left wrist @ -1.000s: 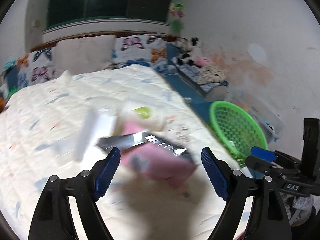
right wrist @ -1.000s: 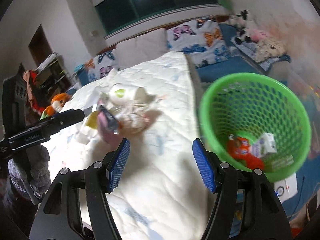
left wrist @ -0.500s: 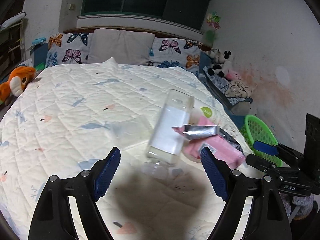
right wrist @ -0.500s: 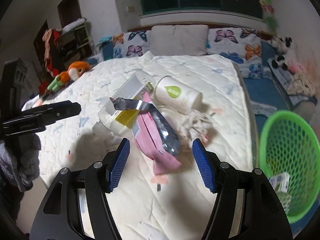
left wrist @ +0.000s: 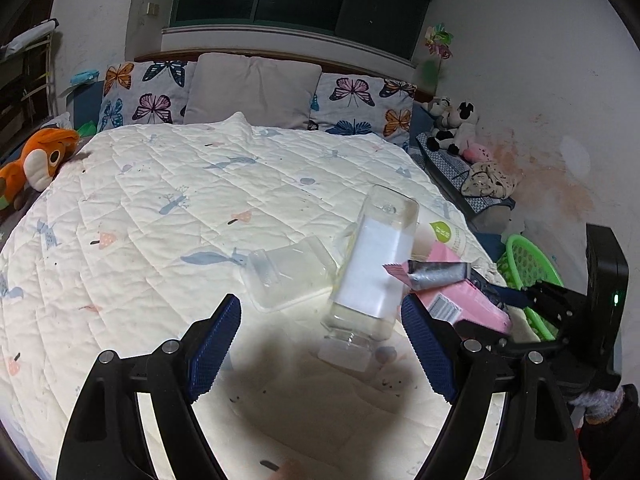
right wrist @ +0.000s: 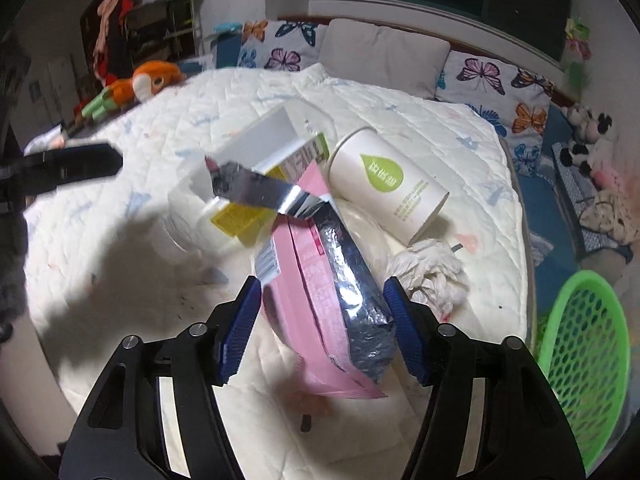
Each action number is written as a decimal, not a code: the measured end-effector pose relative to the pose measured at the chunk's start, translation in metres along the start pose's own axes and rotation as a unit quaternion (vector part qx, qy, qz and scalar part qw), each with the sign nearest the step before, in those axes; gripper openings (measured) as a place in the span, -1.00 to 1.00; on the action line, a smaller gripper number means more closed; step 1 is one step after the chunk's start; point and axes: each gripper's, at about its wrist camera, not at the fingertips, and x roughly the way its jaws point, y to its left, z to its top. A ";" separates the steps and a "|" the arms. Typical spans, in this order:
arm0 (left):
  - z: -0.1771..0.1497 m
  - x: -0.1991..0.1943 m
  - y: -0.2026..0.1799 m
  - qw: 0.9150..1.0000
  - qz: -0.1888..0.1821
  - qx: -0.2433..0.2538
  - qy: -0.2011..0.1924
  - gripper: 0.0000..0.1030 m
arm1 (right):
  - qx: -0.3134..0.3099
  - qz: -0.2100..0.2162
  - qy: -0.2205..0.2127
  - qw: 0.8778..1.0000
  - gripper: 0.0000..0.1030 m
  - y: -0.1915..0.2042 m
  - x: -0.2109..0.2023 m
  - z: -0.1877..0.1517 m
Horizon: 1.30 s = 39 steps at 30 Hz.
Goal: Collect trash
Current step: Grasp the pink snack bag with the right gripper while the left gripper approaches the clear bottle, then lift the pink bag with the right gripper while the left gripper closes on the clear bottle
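Observation:
Trash lies piled on the white quilted bed. My left gripper is open, just short of a clear bottle with a white label that lies on its side; a clear plastic tray sits left of the bottle. My right gripper straddles a pink packet with a silver foil side. Its jaws are closing, and the pads stand close beside the packet without visibly pressing it. A silver wrapper rests across the pile. Behind it lie a white canister with a green drop and crumpled tissue.
A green mesh basket stands on the floor off the bed's right edge. Butterfly pillows line the headboard. An orange plush toy lies at the bed's far left. Stuffed animals sit by the right wall.
Both grippers swung away from the green basket toward the trash pile. The right one closed in on the pink packet and now straddles it with narrower jaws. The left neared the bottle.

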 end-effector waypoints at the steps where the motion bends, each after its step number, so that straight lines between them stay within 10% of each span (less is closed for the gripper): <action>1: 0.002 0.002 -0.001 1.000 0.000 0.002 0.001 0.54 | -0.004 -0.004 0.000 1.000 0.15 0.001 0.000 -0.002; 19: 0.027 0.047 -0.032 0.998 -0.006 0.056 0.026 0.54 | 0.044 0.013 -0.051 0.998 -0.88 -0.009 -0.049 -0.018; 28: 0.029 0.052 -0.029 0.998 -0.003 0.052 0.030 0.54 | 0.081 0.046 -0.052 0.994 -0.81 -0.020 -0.055 -0.017; 32: 0.028 0.052 -0.024 0.998 0.000 0.048 0.031 0.54 | 0.083 0.059 -0.052 0.993 -0.18 -0.024 -0.051 -0.009; 39: 0.027 0.053 -0.015 0.999 0.004 0.041 0.033 0.54 | 0.066 0.085 -0.052 0.993 -0.09 -0.013 -0.044 0.012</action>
